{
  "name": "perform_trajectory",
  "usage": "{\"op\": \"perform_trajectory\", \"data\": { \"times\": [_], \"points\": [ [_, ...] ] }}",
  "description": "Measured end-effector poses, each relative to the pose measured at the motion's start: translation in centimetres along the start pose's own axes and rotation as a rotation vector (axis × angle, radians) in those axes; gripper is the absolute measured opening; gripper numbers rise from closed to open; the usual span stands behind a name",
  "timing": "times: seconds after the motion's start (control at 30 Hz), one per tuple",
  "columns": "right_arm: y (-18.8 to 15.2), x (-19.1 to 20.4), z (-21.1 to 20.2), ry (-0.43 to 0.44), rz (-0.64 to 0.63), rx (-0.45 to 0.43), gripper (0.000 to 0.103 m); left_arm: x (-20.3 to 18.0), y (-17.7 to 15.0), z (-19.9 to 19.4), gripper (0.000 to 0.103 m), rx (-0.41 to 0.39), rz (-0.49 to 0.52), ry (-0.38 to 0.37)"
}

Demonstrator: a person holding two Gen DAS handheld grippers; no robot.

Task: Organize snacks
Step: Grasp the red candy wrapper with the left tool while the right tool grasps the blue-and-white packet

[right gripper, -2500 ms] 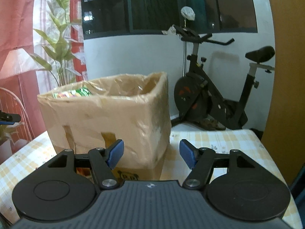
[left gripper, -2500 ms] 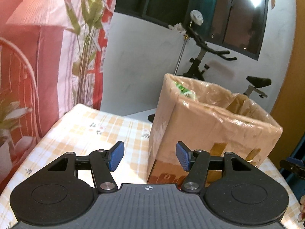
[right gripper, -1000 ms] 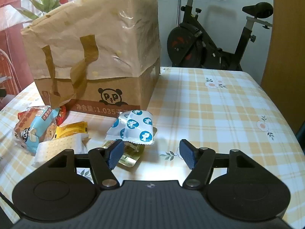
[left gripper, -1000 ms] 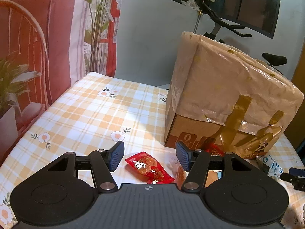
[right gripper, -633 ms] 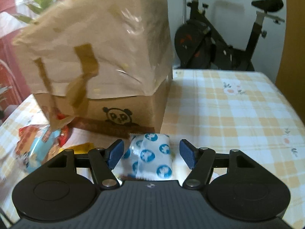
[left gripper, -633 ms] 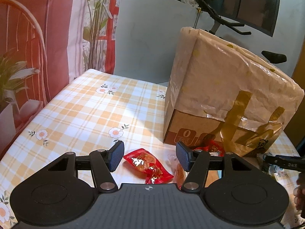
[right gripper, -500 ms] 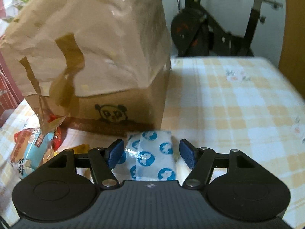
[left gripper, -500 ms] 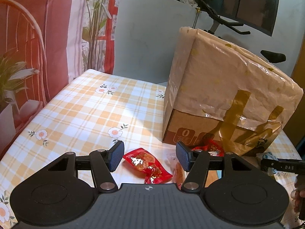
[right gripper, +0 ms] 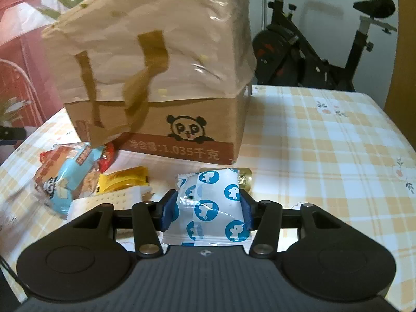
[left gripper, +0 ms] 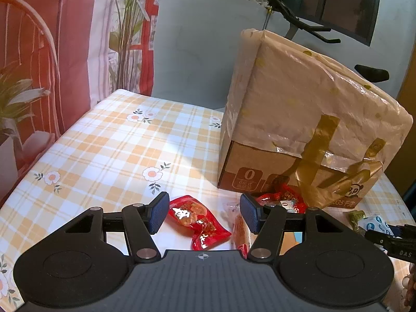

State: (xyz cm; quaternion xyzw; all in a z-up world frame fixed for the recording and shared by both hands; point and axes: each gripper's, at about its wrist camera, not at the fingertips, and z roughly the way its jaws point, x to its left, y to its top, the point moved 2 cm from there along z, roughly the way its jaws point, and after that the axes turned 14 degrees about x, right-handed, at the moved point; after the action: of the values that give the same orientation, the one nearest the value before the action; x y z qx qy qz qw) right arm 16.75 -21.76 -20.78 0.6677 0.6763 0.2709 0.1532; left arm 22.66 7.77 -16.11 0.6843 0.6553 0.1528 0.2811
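Observation:
A cardboard box lined with a beige bag stands on the checked table; it also shows in the right wrist view. My right gripper has closed on a white snack pack with blue dots, both pads touching its sides. My left gripper is open above a red snack pack lying between its fingers. More red packs lie at the box's foot. The right gripper's tip and the white pack show at the left wrist view's right edge.
A light-blue snack bag, a yellow pack, a white cracker pack and a gold wrapper lie in front of the box. An exercise bike stands behind the table. A plant and red curtain are on the left.
My right gripper has moved forward and closed its fingers onto the white blue-dotted pack. My left gripper has barely moved and stays open over the red pack.

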Motion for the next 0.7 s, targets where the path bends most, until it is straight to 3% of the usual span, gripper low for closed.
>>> {"op": "perform_trajectory", "data": {
  "times": [0.7],
  "points": [
    [-0.5,0.4,-1.0,0.013,0.003,-0.020,0.052,0.7,-1.1,1.3,0.062,0.053,-0.011,0.028]
  ]
}}
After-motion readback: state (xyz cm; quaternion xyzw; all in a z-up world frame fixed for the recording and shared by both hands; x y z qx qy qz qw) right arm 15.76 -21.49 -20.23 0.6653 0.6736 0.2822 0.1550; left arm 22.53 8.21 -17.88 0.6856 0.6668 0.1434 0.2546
